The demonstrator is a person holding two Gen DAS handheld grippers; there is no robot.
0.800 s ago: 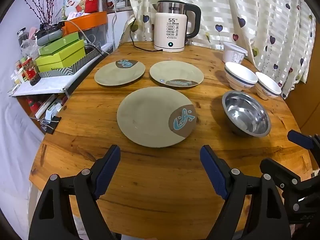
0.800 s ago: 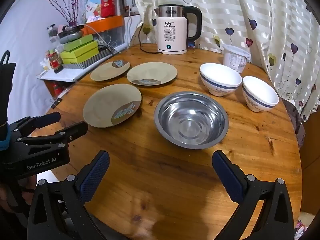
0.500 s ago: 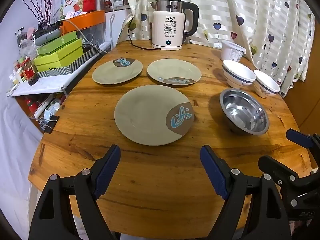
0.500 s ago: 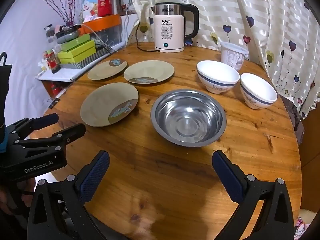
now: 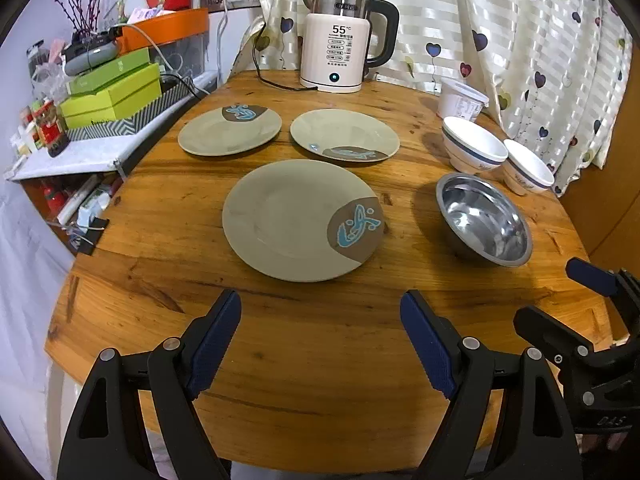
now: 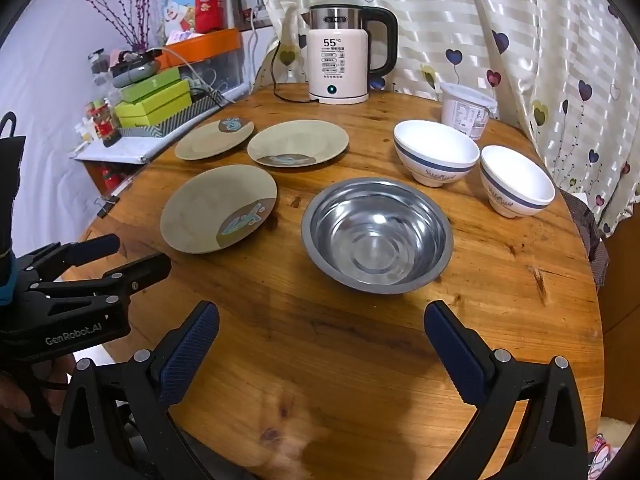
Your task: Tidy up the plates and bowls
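Observation:
Three beige plates with a blue fish mark lie on the round wooden table: a large near plate [image 5: 302, 220] [image 6: 219, 208], a far left plate [image 5: 230, 130] [image 6: 214, 139] and a far middle plate [image 5: 345, 135] [image 6: 298, 143]. To their right sit a steel bowl [image 5: 484, 220] [image 6: 377, 235] and two white bowls with a blue band, one larger [image 5: 472, 150] [image 6: 436, 152], one smaller [image 5: 528, 172] [image 6: 517, 180]. My left gripper [image 5: 320, 336] hangs open over the table's near edge, short of the large plate. Before the steel bowl my right gripper [image 6: 320, 344] stands open and empty.
A white electric kettle [image 5: 340, 56] [image 6: 342, 66] stands at the back with its cord. A white lidded tub [image 5: 460, 100] [image 6: 468, 114] sits by the heart-print curtain. Green boxes [image 5: 112, 92] and clutter fill a shelf on the left. The table edge [image 5: 80, 280] runs close below both grippers.
Both views have drifted slightly, so the dishes sit a little lower and nearer to the left of the frame. Both grippers stay open and empty. No dish has moved.

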